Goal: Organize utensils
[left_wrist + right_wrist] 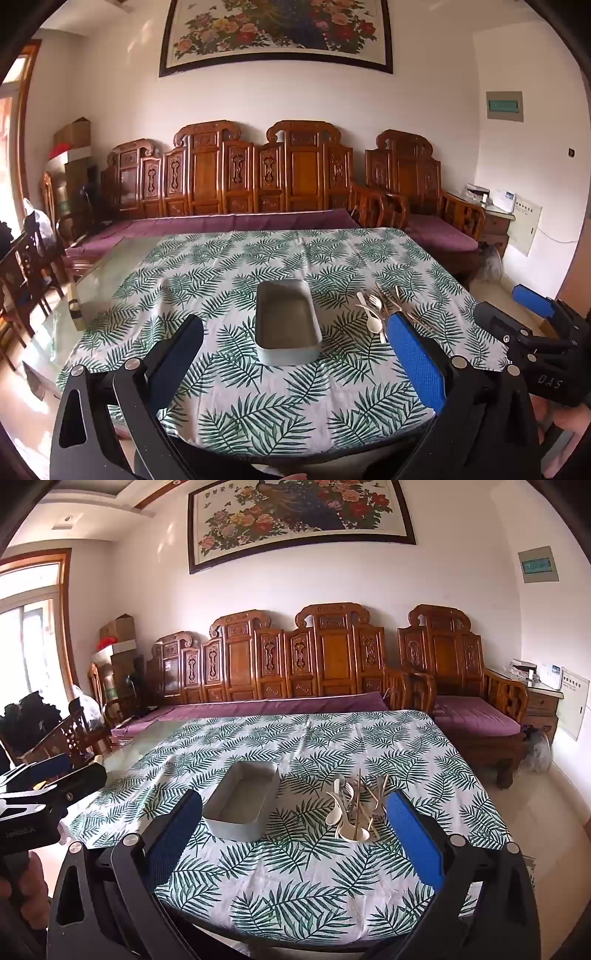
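Note:
A grey rectangular tin tray (290, 356) (236, 830) stands empty in the middle of the leaf-print tablecloth (258, 413) (295, 886). To its right lies a loose heap of utensils (373, 312) (354, 808): pale spoons, forks and thin chopsticks, crossed over one another. My left gripper (294, 319) hovers open over the near side of the table, facing the tray, with nothing between its fingers. My right gripper (294, 797) is open too, with the heap just ahead between its fingers and nothing held. Each gripper shows at the edge of the other's view: the right gripper (517, 308), the left gripper (62, 771).
Beyond the table's far edge runs a carved wooden bench (236, 173) with a purple cushion, and an armchair (465, 686) stands at the right. Dark wooden chairs (26, 266) crowd the left side. The cloth leaves a strip of glass tabletop (110, 266) bare at the left.

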The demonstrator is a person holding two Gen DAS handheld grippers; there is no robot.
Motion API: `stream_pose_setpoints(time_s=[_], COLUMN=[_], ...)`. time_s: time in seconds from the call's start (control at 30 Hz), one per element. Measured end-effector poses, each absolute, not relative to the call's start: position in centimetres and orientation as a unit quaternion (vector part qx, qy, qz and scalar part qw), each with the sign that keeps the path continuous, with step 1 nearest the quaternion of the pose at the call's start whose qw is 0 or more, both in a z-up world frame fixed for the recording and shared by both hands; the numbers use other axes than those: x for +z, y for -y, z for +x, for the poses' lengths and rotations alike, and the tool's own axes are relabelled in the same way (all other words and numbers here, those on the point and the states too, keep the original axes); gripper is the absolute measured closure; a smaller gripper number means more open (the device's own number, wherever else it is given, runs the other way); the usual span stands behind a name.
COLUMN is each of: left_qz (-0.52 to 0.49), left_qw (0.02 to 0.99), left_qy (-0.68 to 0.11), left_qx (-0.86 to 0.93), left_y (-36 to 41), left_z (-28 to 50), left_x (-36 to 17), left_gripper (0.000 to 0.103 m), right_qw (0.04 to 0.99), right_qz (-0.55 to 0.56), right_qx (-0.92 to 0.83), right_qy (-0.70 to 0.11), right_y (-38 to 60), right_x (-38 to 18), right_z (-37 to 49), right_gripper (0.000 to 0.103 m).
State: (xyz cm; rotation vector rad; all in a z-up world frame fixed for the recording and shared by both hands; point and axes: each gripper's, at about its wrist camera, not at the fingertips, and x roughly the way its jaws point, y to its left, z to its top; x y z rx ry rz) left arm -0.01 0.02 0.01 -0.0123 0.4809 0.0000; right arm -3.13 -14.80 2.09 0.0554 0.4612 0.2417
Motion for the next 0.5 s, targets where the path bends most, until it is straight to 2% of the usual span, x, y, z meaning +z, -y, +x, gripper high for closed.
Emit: stream_pose_setpoints(time_s=[0.5], left_qz=[-0.006], left_qw=[0.972], left_qy=[-0.235], left_qx=[-0.002], left_y=[-0.28], left_z=[-0.19], left_x=[0.41], left_gripper=[0.006], right_qw=[0.966], right_qz=[0.029], right_qx=[0.120], right_qy=[-0.228], right_y=[14.73], right_x=[2.25], right_z=[-3.17], right_gripper=[0.003])
